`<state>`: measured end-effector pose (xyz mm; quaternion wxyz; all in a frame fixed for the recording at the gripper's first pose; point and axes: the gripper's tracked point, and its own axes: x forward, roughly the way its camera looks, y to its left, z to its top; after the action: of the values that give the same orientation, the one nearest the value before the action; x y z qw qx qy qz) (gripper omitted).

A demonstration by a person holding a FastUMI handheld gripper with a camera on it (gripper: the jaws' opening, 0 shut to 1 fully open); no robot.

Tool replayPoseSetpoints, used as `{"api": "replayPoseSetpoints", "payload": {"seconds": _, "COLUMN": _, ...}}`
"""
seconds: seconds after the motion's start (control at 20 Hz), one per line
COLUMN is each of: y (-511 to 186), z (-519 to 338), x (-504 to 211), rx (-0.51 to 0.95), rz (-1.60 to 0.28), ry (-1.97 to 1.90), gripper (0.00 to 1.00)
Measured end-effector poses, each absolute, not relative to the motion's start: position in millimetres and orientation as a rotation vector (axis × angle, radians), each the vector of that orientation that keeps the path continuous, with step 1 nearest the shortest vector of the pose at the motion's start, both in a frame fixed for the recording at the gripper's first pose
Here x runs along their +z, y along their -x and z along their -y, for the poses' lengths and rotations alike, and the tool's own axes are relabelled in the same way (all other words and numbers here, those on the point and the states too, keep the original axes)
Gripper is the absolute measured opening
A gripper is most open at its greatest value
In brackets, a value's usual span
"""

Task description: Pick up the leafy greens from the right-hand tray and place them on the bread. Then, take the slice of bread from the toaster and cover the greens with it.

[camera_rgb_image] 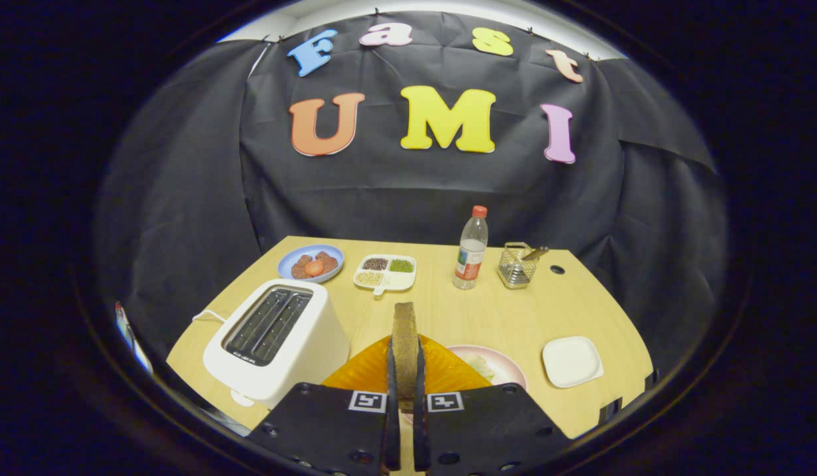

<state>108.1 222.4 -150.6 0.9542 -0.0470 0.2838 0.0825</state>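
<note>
Gripper view looks down along the tongs, whose two fingers are pressed on either face of a slice of bread, held upright on its edge between them, crust toward the camera; the vertical hold probably comes from lifting it straight out of a slot, since the white toaster just to the left of the tongs shows both slots empty; directly beneath and just ahead of the fingers lies an orange sheet, and to its right a pink plate with pale leafy greens on it; whether bread lies under them I cannot tell; further right sits an empty white tray, near the worktop edge; beyond the fingers the middle is open, with a blue plate of food, a divided dish, a water bottle and a wire basket lined along the far edge, well apart from the tongs.
</note>
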Motion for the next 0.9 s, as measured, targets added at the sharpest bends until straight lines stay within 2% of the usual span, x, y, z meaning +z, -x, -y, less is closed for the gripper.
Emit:
{"api": "replayPoseSetpoints", "payload": {"seconds": 0.4, "y": -115.8, "z": -188.7, "x": -209.9, "rx": 0.185, "rz": -0.652, "ry": 0.018, "gripper": 0.09}}
{"api": "replayPoseSetpoints", "payload": {"seconds": 0.9, "y": -129.9, "z": -137.9, "x": -228.3, "rx": 0.178, "rz": -0.610, "ry": -0.003, "gripper": 0.12}}
